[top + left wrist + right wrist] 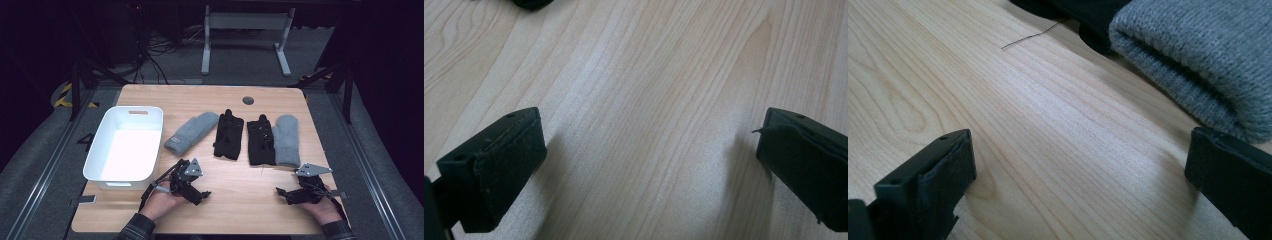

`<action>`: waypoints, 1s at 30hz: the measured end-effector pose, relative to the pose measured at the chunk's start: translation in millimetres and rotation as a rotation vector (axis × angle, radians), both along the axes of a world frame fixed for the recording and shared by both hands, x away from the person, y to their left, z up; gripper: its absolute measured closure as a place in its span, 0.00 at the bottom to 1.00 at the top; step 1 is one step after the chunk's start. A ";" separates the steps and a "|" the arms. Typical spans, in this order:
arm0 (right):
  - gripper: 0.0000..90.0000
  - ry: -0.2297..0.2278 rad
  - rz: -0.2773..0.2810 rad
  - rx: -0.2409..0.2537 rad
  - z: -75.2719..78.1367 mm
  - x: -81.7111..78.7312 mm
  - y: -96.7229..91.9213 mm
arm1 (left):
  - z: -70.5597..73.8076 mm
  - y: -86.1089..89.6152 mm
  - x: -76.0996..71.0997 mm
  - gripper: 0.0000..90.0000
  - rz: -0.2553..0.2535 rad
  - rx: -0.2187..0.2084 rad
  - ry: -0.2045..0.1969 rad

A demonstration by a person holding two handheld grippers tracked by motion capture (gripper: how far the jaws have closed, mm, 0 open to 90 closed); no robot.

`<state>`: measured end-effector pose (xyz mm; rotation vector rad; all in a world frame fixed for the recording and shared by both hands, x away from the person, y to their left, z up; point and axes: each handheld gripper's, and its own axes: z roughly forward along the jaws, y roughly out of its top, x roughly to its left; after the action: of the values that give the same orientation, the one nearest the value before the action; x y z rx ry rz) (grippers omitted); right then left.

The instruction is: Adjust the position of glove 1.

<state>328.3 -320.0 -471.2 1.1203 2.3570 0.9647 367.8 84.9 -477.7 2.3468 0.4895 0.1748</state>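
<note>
Four gloves lie in a row across the middle of the wooden table (240, 200): a grey knit mitten (192, 131), a black glove (229, 134), a second black glove (260, 139) and a second grey mitten (287, 140). My left gripper (200, 192) rests near the front edge, below the left mitten, jaws wide apart over bare wood (649, 125). My right gripper (282, 192) rests at the front right, open, empty. Its view has the grey mitten's cuff (1198, 65) just past the right jaw and a black glove's edge (1088, 15).
A white plastic bin (125, 145), empty, stands at the table's left. A round cable port (248, 100) sits near the far edge. Beyond the table are desk legs (245, 40) and cables on the floor. A loose thread (1033, 36) lies on the wood.
</note>
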 end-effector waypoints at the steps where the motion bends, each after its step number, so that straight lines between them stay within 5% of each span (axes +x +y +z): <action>1: 0.00 0.000 0.000 0.000 0.0 0.0 -0.1 | 0.0 0.0 0.0 0.00 0.000 0.000 0.000; 5: 0.02 0.002 0.004 -0.001 0.4 -0.9 -0.9 | 0.0 0.0 0.0 0.00 0.001 0.000 0.000; 10: 0.20 0.022 0.000 -0.002 9.0 -3.8 -6.4 | -0.1 -0.1 0.1 0.00 -0.001 -0.001 0.000; 25: 0.98 -0.016 0.018 0.047 43.0 7.4 -18.6 | -0.2 -0.2 0.4 0.00 -0.005 -0.002 0.001; 30: 1.00 -0.019 0.019 0.060 49.9 19.7 -17.7 | -0.2 -0.3 0.5 0.00 -0.006 -0.003 0.001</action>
<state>348.0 -337.7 -421.3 1.1076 2.3416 1.0543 368.3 84.6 -477.9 2.3454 0.4824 0.1701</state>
